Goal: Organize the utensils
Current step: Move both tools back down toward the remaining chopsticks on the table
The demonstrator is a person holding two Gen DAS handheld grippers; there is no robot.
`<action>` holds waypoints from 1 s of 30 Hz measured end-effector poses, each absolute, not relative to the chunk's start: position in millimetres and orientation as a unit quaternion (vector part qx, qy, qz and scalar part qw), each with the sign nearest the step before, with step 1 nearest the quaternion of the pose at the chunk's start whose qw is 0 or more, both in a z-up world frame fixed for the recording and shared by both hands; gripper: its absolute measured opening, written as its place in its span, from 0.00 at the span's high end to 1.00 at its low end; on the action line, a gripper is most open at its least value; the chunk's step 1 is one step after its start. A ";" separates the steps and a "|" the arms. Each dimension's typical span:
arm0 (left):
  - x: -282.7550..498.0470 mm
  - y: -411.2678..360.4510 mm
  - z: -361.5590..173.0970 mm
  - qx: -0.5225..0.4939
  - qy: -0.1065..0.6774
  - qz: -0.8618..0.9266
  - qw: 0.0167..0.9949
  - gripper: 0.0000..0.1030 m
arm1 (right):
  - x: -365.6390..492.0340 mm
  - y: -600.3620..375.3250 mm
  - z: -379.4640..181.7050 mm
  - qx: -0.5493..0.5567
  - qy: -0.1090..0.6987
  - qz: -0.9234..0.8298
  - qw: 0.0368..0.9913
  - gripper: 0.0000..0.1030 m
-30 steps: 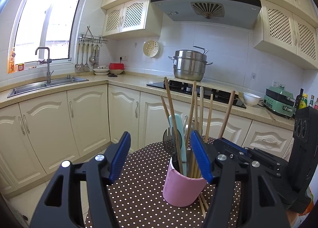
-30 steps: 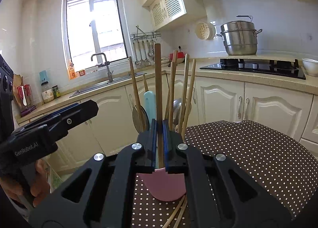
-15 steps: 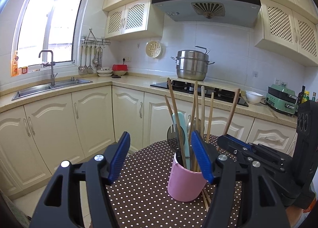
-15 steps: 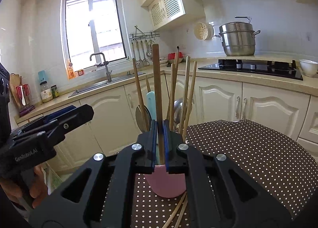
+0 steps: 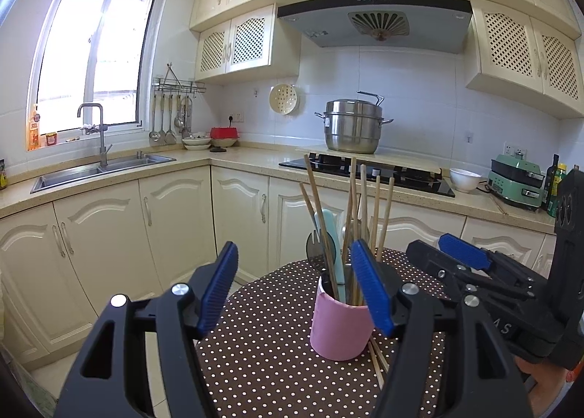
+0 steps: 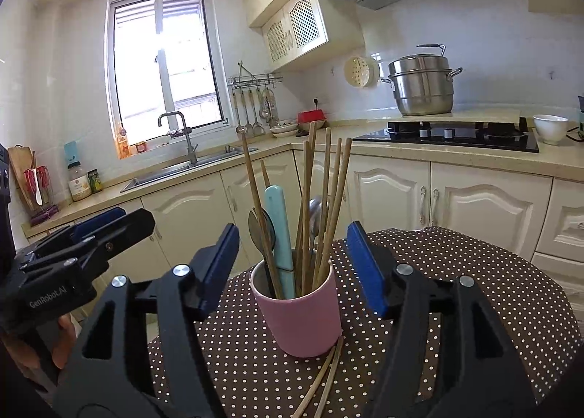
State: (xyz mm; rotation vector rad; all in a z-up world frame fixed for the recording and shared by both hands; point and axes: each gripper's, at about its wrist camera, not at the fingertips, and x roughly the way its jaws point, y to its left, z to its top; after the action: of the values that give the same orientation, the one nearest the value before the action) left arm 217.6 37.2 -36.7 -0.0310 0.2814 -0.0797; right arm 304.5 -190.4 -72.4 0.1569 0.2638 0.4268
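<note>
A pink cup (image 5: 341,326) (image 6: 303,312) stands on a brown polka-dot table (image 5: 262,363) (image 6: 474,272). It holds several wooden chopsticks (image 6: 321,199), a light blue handle (image 6: 279,228), a dark spoon and a metal spoon. Two loose chopsticks (image 6: 325,381) lie on the table beside the cup. My left gripper (image 5: 297,290) is open and empty, with the cup just beyond its right finger. My right gripper (image 6: 294,268) is open and empty, its fingers spread either side of the cup and back from it.
Cream cabinets and a counter run behind the table, with a sink (image 5: 98,170), a black hob (image 5: 365,171) and a steel pot (image 5: 352,126). The other gripper shows at the right of the left wrist view (image 5: 492,283) and at the left of the right wrist view (image 6: 73,250).
My right gripper was shut on a chopstick standing in the cup; it has opened wide and let it go. Both grippers have drawn back a little from the cup.
</note>
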 end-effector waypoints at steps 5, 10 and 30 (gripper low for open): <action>206.4 33.0 -35.8 -0.010 0.144 -0.039 0.989 0.38 | 293.0 -195.8 -71.3 0.076 0.131 0.207 0.966 0.37; 196.6 26.3 -39.0 -0.002 0.153 -0.038 0.988 0.34 | 283.7 -204.9 -74.9 0.075 0.143 0.201 0.966 0.33; 229.8 -30.9 -152.0 0.045 0.427 -0.123 0.895 0.33 | 264.0 -254.2 -158.3 0.053 0.270 0.107 0.955 0.29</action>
State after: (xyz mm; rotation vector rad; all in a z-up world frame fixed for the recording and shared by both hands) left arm 229.8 -30.9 -152.0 0.0935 0.8855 -0.2549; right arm 264.0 -254.2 -158.3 0.1080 0.5479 0.2166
